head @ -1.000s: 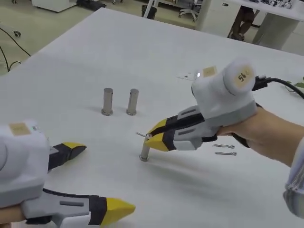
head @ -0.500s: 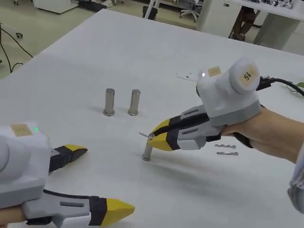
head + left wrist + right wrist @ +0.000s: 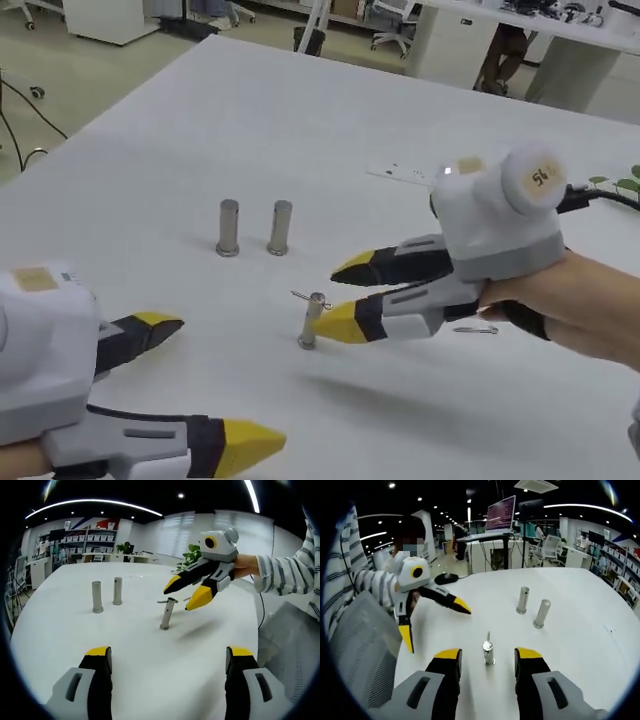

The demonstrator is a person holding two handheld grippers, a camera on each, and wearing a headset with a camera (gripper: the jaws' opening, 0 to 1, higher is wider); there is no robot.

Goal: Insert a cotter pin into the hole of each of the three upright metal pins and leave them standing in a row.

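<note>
Cotter pin point(image 3: 304, 296) through the top of the nearest metal pin point(image 3: 311, 322) — both grippers empty.

The right gripper point(image 3: 345, 297) hovers just beside that pin, jaws moderately apart and holding nothing. The left gripper point(image 3: 212, 381), jaws wide, hangs well apart at the near edge. Two other metal pins point(image 3: 228, 227) point(image 3: 280, 227) stand upright side by side farther back on the white table point(image 3: 300, 120) — a loose cotter pin point(image 3: 478, 329) lies by the right hand.
</note>
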